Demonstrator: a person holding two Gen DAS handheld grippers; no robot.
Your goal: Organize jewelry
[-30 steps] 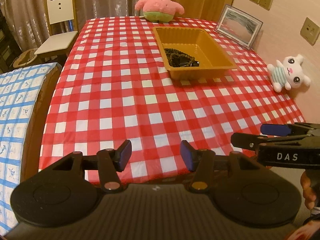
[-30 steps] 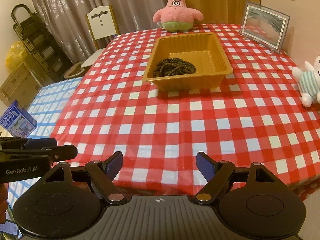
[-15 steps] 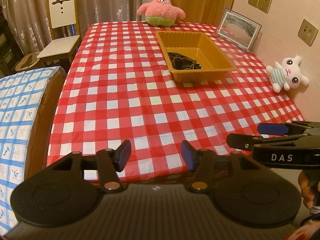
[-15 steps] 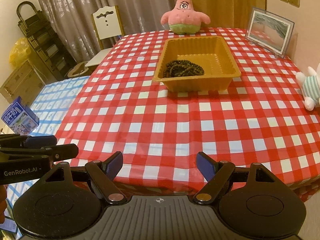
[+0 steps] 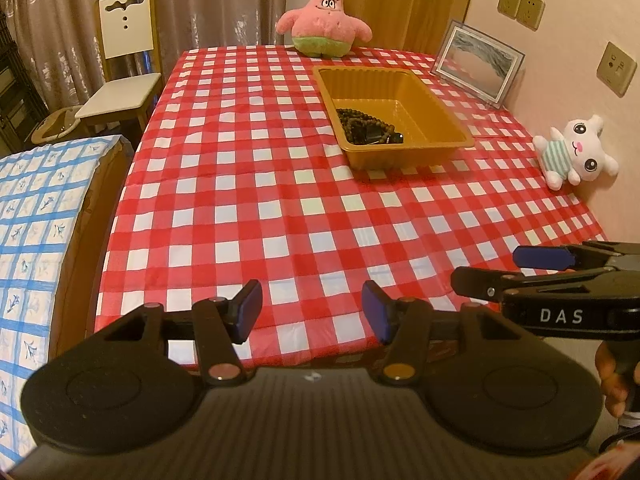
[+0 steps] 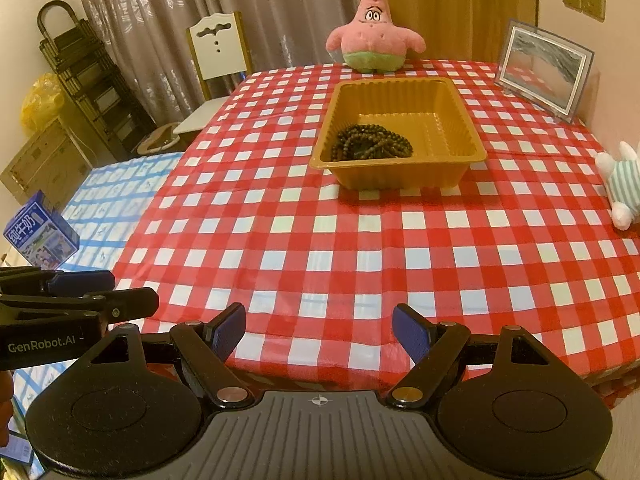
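Note:
A pile of dark bead strings [image 5: 368,129] [image 6: 374,144] lies in the near left part of an orange plastic tray [image 5: 440,112] [image 6: 452,136] on the red checked tablecloth [image 5: 280,200] [image 6: 360,240]. My left gripper [image 5: 311,312] is open and empty at the table's near edge. My right gripper [image 6: 319,330] is open and empty, also at the near edge, to the right of the left one. Each gripper shows at the side of the other's view.
A pink star plush [image 5: 326,20] [image 6: 374,34] sits at the far edge. A framed picture [image 5: 476,64] [image 6: 546,68] and a white bunny plush [image 5: 576,152] line the right wall. A chair [image 5: 124,68] and a blue checked surface [image 5: 32,216] with a milk carton [image 6: 40,234] are left.
Both grippers have drawn back from the table and risen a little, so the tray looks farther away. Both stay open and empty.

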